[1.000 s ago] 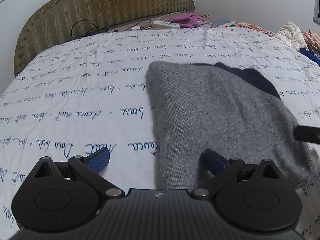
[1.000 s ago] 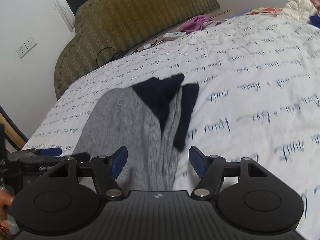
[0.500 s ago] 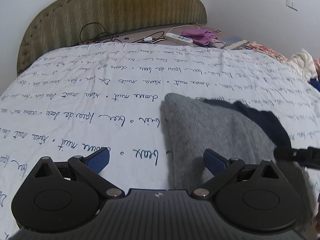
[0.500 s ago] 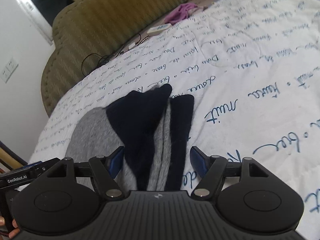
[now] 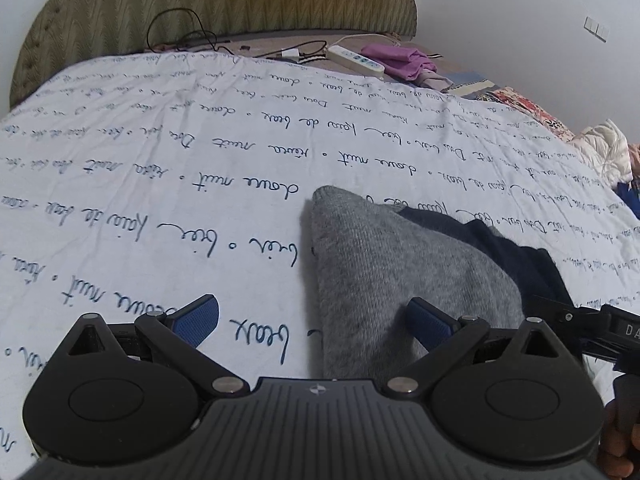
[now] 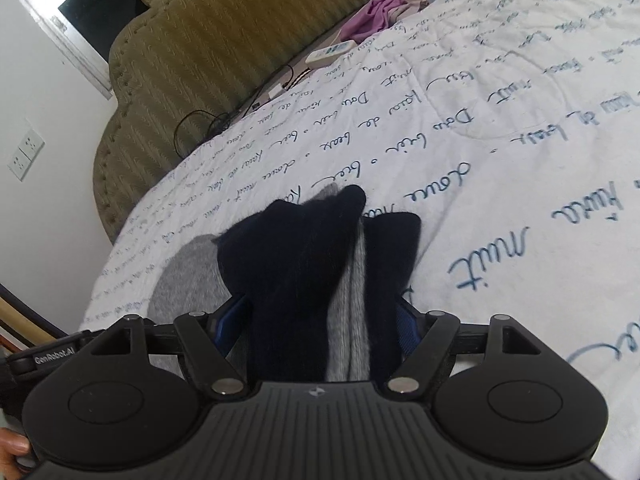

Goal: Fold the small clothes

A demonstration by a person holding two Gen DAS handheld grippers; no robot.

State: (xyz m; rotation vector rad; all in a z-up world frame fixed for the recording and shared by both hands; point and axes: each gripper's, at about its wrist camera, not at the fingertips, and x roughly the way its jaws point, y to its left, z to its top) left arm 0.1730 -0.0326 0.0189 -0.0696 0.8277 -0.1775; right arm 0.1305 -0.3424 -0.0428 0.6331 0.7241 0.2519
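**Grey knit on the quilt**

Grey knitted garment with navy trim point(image 5: 404, 264) lies folded on the white script-printed quilt point(image 5: 160, 184). Left gripper point(image 5: 312, 318) gapes over its near edge.

Right gripper point(image 6: 320, 320), jaws just widening, straddles the garment unpressed.

We see one small knit garment point(image 5: 400, 276), grey with navy blue parts, lying flat on the bed's white quilt point(image 5: 200, 184) printed with blue handwriting. It is folded into a narrow, elongated bundle. In the left wrist view its grey ribbed side faces up, tapering to a rounded corner at the far end, with a navy band showing along its right edge. In the right wrist view we find the navy sections point(image 6: 296, 264) lapped over the grey, two dark strips with a grey strip between them, ending in a soft point.
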